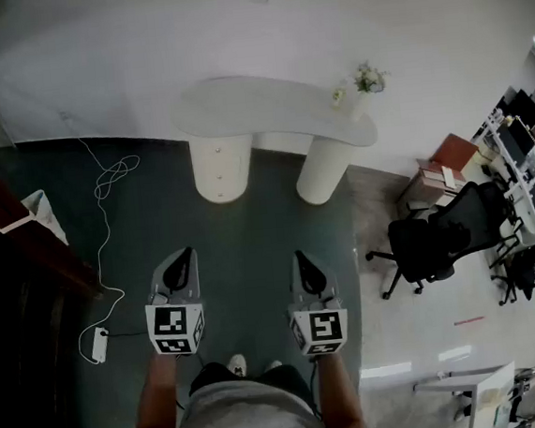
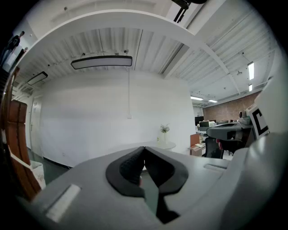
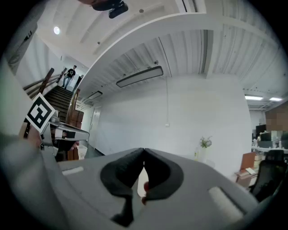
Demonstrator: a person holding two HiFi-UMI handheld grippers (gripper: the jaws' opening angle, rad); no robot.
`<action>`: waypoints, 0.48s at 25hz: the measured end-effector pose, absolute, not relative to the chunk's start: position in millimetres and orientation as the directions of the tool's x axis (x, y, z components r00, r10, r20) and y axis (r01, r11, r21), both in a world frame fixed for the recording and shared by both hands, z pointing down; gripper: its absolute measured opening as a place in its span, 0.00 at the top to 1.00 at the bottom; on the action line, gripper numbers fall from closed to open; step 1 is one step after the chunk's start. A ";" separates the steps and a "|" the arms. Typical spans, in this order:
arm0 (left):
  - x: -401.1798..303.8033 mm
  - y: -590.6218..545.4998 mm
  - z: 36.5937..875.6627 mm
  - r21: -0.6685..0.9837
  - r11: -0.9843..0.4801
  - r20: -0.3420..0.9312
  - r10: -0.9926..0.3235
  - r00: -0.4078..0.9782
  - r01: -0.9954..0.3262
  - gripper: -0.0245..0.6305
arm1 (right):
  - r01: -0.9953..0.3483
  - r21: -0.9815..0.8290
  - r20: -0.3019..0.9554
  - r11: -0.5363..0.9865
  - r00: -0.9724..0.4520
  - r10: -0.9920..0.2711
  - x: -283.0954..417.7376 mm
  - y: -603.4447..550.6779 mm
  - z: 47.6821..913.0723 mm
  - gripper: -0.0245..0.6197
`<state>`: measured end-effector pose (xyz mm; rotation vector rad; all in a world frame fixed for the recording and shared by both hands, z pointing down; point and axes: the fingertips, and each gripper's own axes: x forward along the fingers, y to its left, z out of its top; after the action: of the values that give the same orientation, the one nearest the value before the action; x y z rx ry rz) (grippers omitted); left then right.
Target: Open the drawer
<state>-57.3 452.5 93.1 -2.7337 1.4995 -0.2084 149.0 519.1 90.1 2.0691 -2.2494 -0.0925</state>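
No drawer can be made out in any view. In the head view my left gripper point(image 1: 185, 255) and right gripper point(image 1: 301, 256) are held side by side at waist height over dark green carpet, both pointing ahead toward a white curved table point(image 1: 276, 104). The left gripper point(image 2: 144, 148) has its black pads touching at the tips, with nothing between them. The right gripper point(image 3: 144, 151) is likewise shut and empty. The table stands some distance ahead on two round white legs, and neither gripper touches anything.
A vase of flowers point(image 1: 365, 80) stands on the table's right end. Dark wooden furniture point(image 1: 12, 252) runs along the left, with a white bag point(image 1: 43, 211) beside it. A cable and power strip point(image 1: 99, 344) lie on the carpet at left. Black office chairs point(image 1: 435, 239) stand at right.
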 end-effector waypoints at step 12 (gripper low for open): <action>-94.9 445.0 89.7 -0.065 -0.490 0.110 -0.869 0.482 -0.869 0.95 | -0.986 0.106 0.027 0.127 -0.125 -0.992 118.6 501.1 80.2 0.95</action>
<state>-94.9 445.0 89.7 -2.7042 1.5858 -0.2015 118.6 501.1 80.2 2.0155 -2.2890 -0.0939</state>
